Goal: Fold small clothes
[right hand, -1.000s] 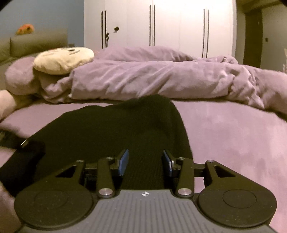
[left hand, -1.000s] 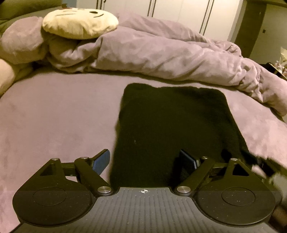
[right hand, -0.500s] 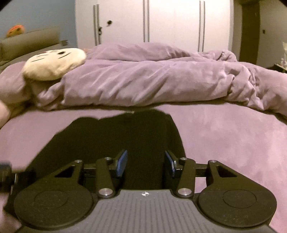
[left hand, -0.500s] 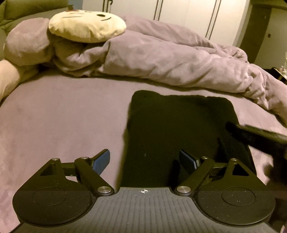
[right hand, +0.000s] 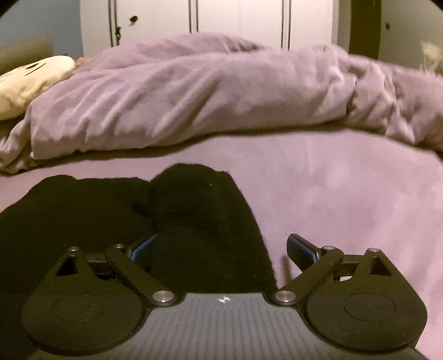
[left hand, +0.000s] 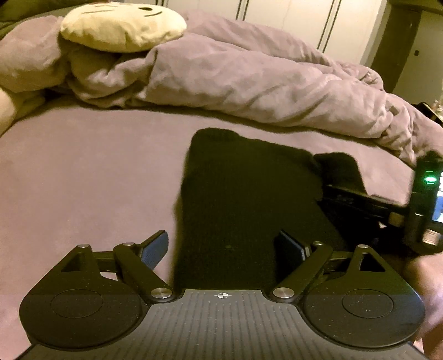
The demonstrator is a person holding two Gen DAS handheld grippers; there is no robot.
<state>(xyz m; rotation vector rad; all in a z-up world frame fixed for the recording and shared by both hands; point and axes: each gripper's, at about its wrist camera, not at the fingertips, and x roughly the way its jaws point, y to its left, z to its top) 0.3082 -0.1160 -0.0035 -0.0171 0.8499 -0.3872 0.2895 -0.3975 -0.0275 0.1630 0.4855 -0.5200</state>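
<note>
A small black garment (left hand: 243, 199) lies flat on the purple bed sheet (left hand: 83, 180), with a folded flap on its right part. It also shows in the right wrist view (right hand: 177, 216). My left gripper (left hand: 221, 246) is open and empty over the garment's near left edge. My right gripper (right hand: 221, 249) is open and empty over the garment's near right edge. The right gripper's body (left hand: 415, 210) shows at the right of the left wrist view, beside the garment.
A crumpled purple duvet (left hand: 249, 83) lies across the back of the bed. A cream plush face pillow (left hand: 121, 26) rests on it at the back left. White wardrobe doors (right hand: 235, 22) stand behind the bed.
My right gripper has opened wide from a narrow gap and let the garment's right part drop into a fold. Both grippers have shifted slightly over the garment.
</note>
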